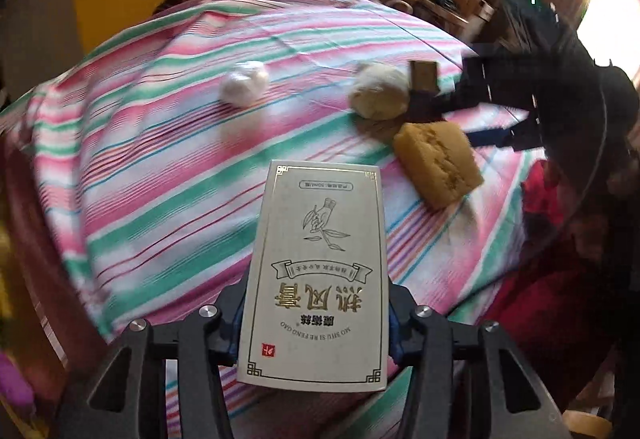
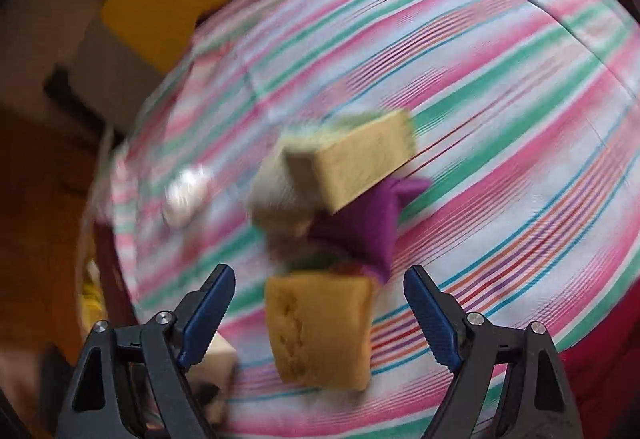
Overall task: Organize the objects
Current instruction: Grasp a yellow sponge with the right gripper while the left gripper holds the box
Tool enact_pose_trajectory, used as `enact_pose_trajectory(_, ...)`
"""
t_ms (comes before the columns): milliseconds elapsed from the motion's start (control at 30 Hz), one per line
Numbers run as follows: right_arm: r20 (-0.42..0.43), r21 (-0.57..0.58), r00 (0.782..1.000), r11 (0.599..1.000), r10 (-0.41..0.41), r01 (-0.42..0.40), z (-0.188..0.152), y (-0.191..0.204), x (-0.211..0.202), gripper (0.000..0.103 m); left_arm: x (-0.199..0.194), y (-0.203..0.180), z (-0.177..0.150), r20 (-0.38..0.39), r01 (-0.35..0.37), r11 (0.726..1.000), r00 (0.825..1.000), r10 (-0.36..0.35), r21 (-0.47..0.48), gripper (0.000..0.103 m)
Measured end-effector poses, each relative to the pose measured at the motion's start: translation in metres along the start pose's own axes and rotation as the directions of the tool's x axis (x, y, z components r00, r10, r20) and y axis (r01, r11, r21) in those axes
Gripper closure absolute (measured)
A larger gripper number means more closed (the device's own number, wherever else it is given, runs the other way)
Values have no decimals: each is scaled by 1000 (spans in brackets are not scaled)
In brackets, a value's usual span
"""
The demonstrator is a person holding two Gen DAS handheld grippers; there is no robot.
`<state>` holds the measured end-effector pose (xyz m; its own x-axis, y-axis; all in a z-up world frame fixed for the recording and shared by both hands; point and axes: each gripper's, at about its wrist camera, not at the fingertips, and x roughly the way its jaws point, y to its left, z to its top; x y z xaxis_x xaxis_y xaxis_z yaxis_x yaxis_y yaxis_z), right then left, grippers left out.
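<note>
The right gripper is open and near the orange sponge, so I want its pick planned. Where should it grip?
Grip the orange sponge across its two long sides, coming down from above. It lies flat on the striped cloth, lined up between the open right gripper's fingers, both flanks free; the purple cloth sits only past its far end.

A striped cloth (image 1: 168, 167) is lying over the worktop, and everything is sitting on it. In the left wrist view a flat box (image 1: 316, 279) is standing between the fingers of the left tool (image 1: 316, 323), reaching forward over the cloth. Beyond it to the right a sponge (image 1: 438, 163) is lying; behind that, a rounded lump (image 1: 378, 91), with a crumpled wad (image 1: 244, 83) well apart to its left. The right tool (image 2: 320, 323) is hovering over the same sponge (image 2: 320, 327) — farther on, a folded cloth piece (image 2: 360, 235) and a block sponge (image 2: 352, 155) are crowding together.
</note>
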<state>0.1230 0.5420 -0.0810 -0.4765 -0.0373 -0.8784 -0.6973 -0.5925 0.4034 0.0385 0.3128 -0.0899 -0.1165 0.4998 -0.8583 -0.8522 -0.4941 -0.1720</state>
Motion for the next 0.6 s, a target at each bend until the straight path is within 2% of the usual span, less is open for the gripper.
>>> enact_pose_trajectory(100,-61,-84,996,995,-61,55,-9,14,14,16,-5,9,-10,31,-22,999,999,24,-38,52)
enact_pose_trajectory(200,-74,-188,986,973,-148,132,-17,29,25,17,-3,14,-13,44,-17,998,999,20,-66,51)
enact_pose_trajectory(233,-70,-225,979,960,-189,169,-20,34,29,18,0,14,-15,39,-15,997,999,17,-72,51)
enact_pose_trajectory(300,-40,-313,954,911,-296,269,-26,45,36,31,2,11,-17,52,-23,998,998,27,-64,51)
enact_pose_trajectory(333,-22,-344,946,891,-322,295,-29,49,38,32,3,10,-18,60,-31,998,998,34,-56,51)
enact_pose_trajectory(600,-7,-356,947,886,-322,299,-33,43,38,33,2,12,-22,93,-15,998,995,20,-61,51)
